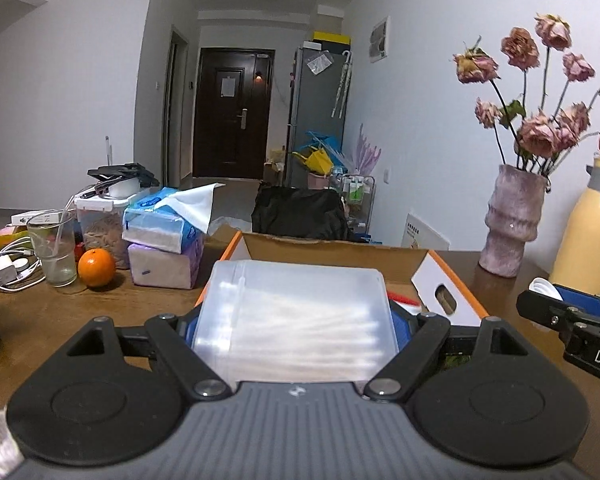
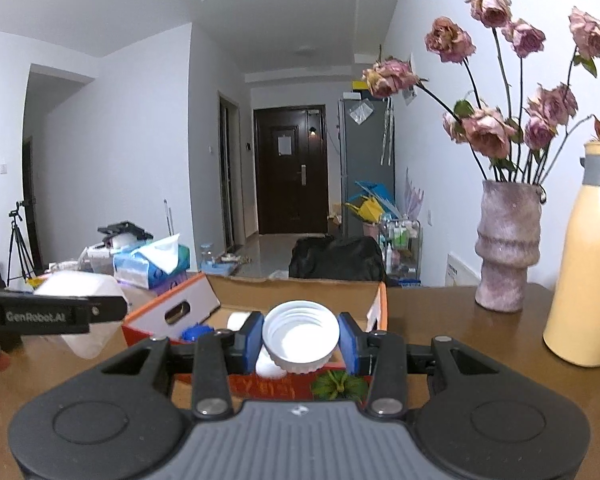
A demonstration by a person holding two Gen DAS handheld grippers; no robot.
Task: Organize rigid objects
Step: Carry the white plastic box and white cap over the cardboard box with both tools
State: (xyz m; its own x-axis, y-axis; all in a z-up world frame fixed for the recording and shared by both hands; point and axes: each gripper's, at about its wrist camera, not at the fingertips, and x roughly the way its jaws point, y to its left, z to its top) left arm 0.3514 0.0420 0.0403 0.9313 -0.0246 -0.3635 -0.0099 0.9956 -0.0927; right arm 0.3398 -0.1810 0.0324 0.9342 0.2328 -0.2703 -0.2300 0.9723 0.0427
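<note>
My left gripper [image 1: 294, 320] is shut on a clear plastic box of cotton swabs [image 1: 296, 316], held above the table in front of an open cardboard box [image 1: 332, 246] with orange edges. My right gripper [image 2: 302, 340] is shut on a white ribbed screw cap [image 2: 300, 334], its hollow side facing the camera, above the near edge of the same cardboard box [image 2: 296, 292]. Inside the box lie a blue cap [image 2: 196, 332] and a white round thing [image 2: 238, 320]. The left gripper and its swab box [image 2: 80, 300] show at the left of the right wrist view.
On the wooden table [image 1: 40, 312] stand a glass [image 1: 54, 248], an orange [image 1: 97, 268], stacked tissue packs [image 1: 164, 236] and a charger with cable [image 1: 4, 268] at left. A pink vase of dried roses [image 2: 506, 248] and a yellow bottle [image 2: 584, 256] stand at right.
</note>
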